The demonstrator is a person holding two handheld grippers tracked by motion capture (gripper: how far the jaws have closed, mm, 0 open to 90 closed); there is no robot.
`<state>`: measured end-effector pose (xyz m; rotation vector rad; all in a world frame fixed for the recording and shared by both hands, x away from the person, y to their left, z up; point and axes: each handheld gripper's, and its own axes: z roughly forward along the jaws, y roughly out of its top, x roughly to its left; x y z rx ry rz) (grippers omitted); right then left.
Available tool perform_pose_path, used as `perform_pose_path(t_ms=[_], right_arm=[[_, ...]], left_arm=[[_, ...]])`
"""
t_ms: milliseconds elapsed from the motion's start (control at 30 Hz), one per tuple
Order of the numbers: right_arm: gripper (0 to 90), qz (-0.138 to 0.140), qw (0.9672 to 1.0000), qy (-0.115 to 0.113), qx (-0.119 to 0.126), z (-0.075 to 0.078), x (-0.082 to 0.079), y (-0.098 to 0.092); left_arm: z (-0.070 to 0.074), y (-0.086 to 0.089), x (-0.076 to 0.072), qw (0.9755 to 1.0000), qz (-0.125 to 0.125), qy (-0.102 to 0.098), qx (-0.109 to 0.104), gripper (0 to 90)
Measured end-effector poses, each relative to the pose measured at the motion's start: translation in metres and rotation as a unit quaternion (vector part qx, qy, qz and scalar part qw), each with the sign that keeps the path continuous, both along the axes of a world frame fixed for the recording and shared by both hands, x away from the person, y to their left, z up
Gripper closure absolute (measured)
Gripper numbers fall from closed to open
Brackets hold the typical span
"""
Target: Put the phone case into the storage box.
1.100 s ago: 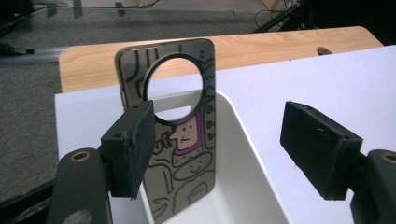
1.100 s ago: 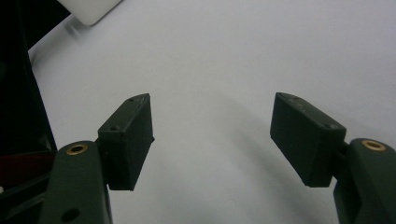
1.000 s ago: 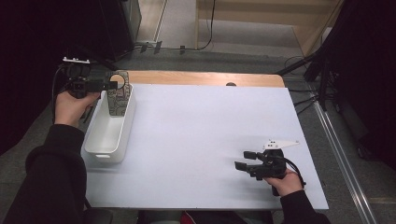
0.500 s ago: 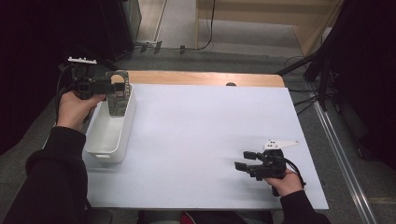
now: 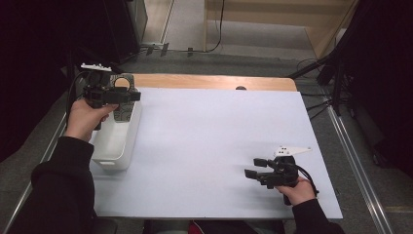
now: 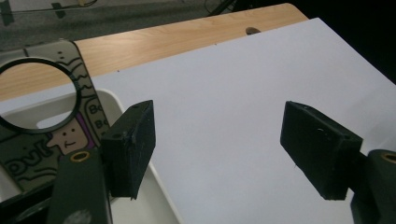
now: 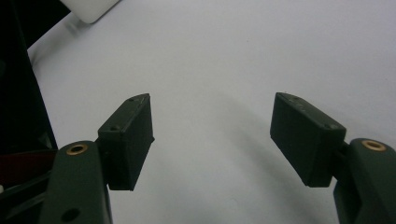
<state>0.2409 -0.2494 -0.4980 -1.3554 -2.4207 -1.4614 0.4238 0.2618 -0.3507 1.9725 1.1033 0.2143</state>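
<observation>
My left gripper (image 5: 132, 96), jaws wide and empty at upper left, should square up beside the patterned board (image 6: 44, 126) in the white tray (image 5: 117, 141); my right gripper (image 5: 253, 168) idles open.

I see a flat grey card-like piece (image 5: 122, 100) with a large round hole near its top — it stands nearly upright, leaning in the far end of a white plastic tub (image 5: 114, 141) at the table's left edge. In my left gripper view the piece (image 6: 42, 135) carries cartoon doodles, wavy lines, lettering and a small face beside a purple patch. The tub (image 6: 140, 196) is rectangular with rounded corners, its long side running away from me.
</observation>
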Motion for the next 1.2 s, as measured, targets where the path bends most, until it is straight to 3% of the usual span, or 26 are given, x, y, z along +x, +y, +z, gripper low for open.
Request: perform_pose_path(t_ms=[300, 700, 900, 1033, 1200], right_arm=[[28.8, -0.001, 1.0, 0.001, -0.003, 0.0, 0.0, 0.0], [28.8, 0.002, 1.0, 0.0, -0.002, -0.001, 0.0, 0.002], [28.8, 0.002, 1.0, -0.001, -0.003, -0.001, 0.0, 0.002], [28.8, 0.002, 1.0, 0.0, -0.004, -0.001, 0.0, 0.003], [28.8, 0.003, 1.0, 0.002, -0.005, -0.001, 0.0, 0.003]], left_arm=[[-0.003, -0.013, -0.015, 0.9997, -0.023, 0.003, -0.01, 26.0], [-0.01, -0.034, -0.036, 0.998, -0.063, 0.009, 0.008, 26.0], [-0.012, -0.04, -0.043, 0.9973, -0.073, 0.004, 0.007, 26.0], [-0.014, -0.043, -0.047, 0.9969, -0.076, 0.0, 0.019, 26.0], [-0.02, -0.048, -0.052, 0.9965, -0.082, 0.001, 0.015, 26.0]])
